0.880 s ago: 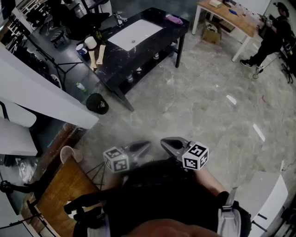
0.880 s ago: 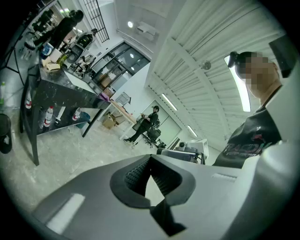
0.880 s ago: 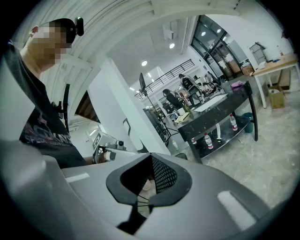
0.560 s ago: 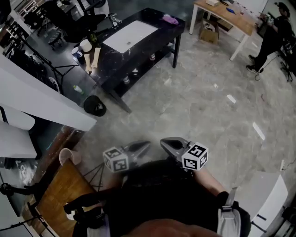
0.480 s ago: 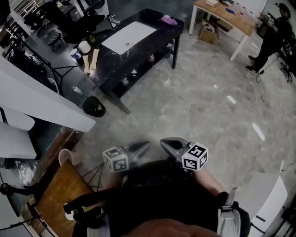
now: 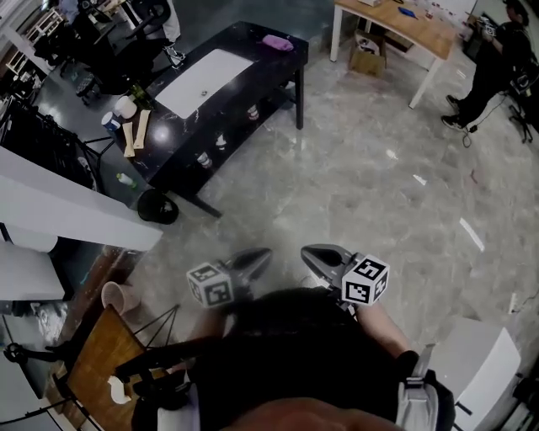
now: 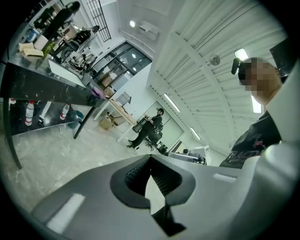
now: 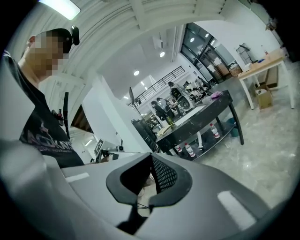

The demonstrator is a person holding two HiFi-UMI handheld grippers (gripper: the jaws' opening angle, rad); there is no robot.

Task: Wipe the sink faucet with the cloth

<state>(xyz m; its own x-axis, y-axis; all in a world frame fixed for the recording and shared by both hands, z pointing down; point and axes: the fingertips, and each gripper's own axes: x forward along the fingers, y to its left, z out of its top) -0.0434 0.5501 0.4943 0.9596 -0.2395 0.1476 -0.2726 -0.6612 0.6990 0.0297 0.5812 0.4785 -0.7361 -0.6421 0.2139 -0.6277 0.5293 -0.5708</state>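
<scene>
The black sink table (image 6: pixel 282 67) stands far off at the upper left of the head view, with a white basin (image 6: pixel 202 80) set in it. A purple cloth (image 6: pixel 276 41) lies on its far right end. The faucet (image 6: pixel 173 55) is a small blur behind the basin. My left gripper (image 6: pixel 259 253) and right gripper (image 6: pixel 308 252) hang close to my body over the marble floor, both shut with nothing between the jaws. In the left gripper view my left gripper (image 7: pixel 151 159) points past the table (image 7: pixel 47 86). In the right gripper view my right gripper (image 8: pixel 151 157) faces the table (image 8: pixel 201 117) and the cloth (image 8: pixel 215 94).
A wooden desk (image 6: pixel 396 21) with a cardboard box (image 6: pixel 368 61) under it stands at the upper right, and a person in black (image 6: pixel 493 63) stands beside it. Bottles (image 6: pixel 221 141) line the sink table's lower shelf. A black round thing (image 6: pixel 156 206) lies on the floor near a white panel (image 6: pixel 59 210).
The head view has swung, so the sink table now sits further left and a little lower in the picture. Both grippers stay shut and close together in front of my body.
</scene>
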